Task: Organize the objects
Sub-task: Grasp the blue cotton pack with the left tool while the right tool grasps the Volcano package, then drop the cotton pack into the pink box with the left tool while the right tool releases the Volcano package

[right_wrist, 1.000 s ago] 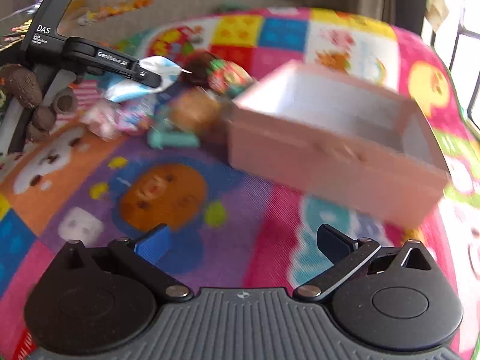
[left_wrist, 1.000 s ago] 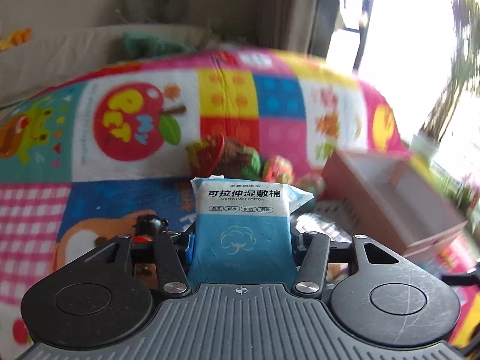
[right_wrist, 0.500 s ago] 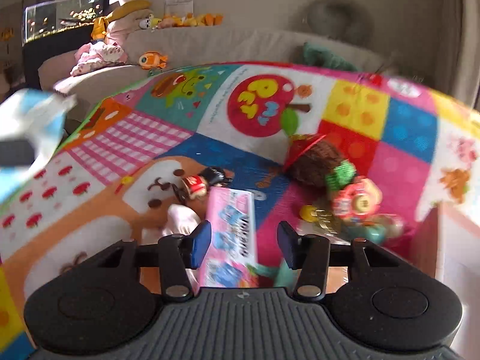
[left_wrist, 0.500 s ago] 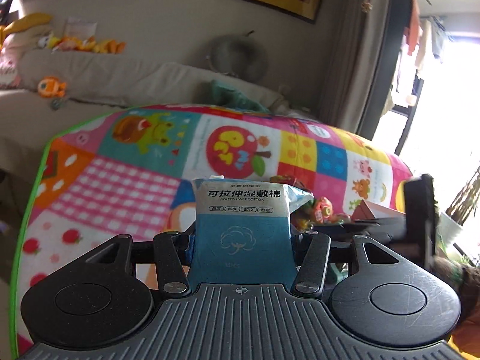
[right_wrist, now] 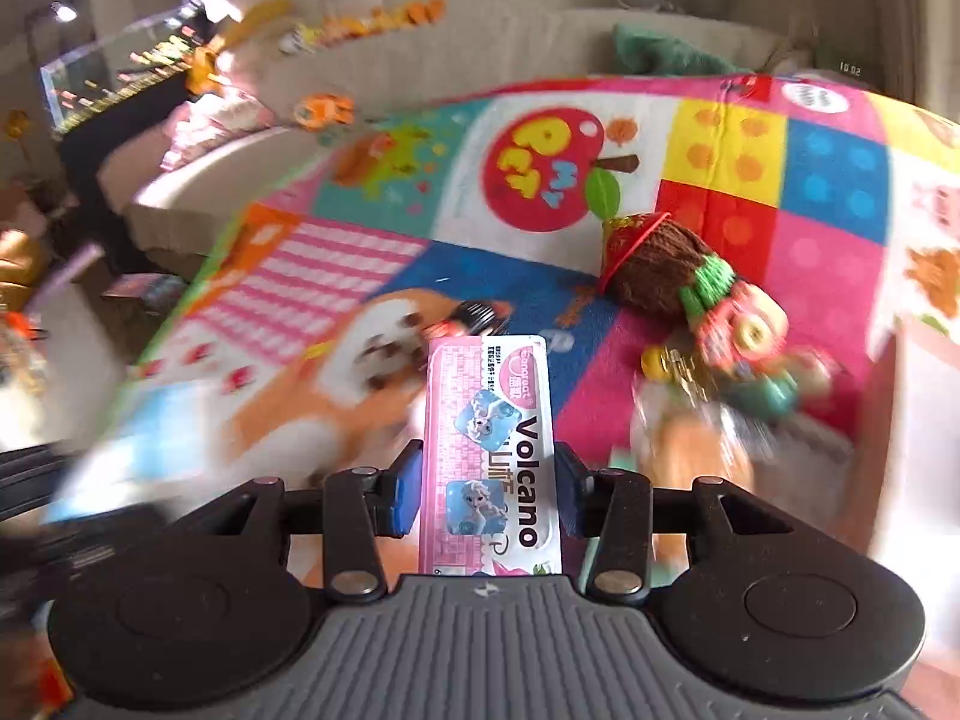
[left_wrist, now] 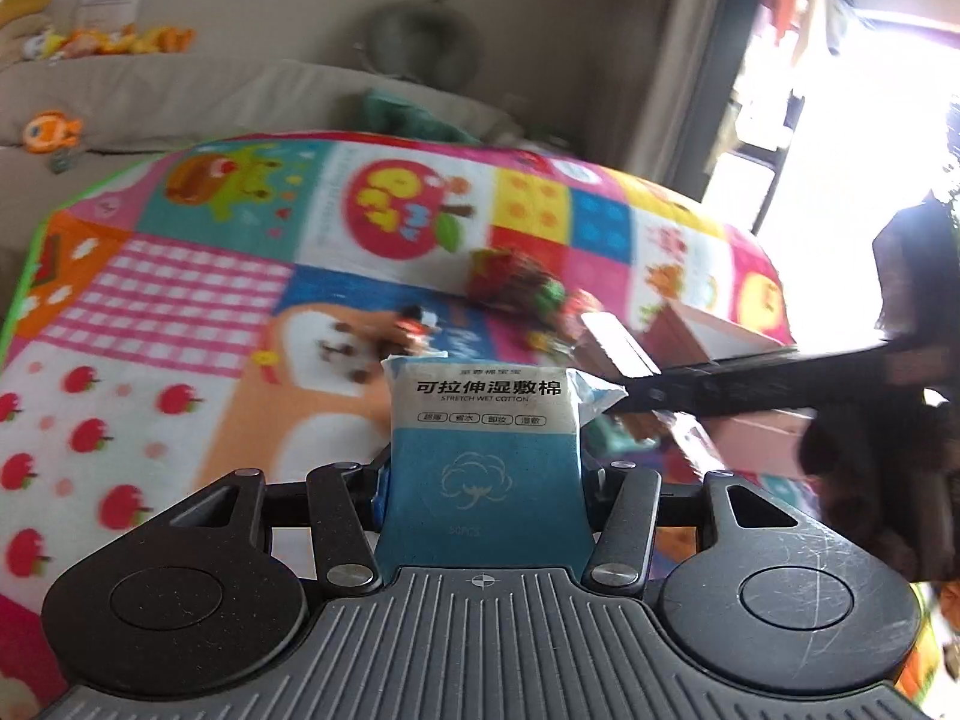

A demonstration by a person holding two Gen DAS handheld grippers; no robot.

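Note:
My left gripper (left_wrist: 483, 480) is shut on a blue and white pack of wet cotton pads (left_wrist: 483, 438) and holds it above the colourful play mat (left_wrist: 180, 312). My right gripper (right_wrist: 487, 486) is shut on a pink Volcano box (right_wrist: 489, 450), lifted over the mat (right_wrist: 828, 180). The right gripper's black arm (left_wrist: 780, 381) crosses the right of the left wrist view. A pink open box (left_wrist: 720, 336) sits on the mat at right.
A pile of small toys lies on the mat: a brown plush with a red hat (right_wrist: 654, 264), a red ring toy (right_wrist: 744, 324) and a small toy car (right_wrist: 474, 315). A beige sofa (left_wrist: 180, 96) with toys runs behind the mat.
My right gripper has closed on the pink Volcano box and lifted it off the mat. My left gripper still holds the cotton pad pack and has swung back towards the toy pile.

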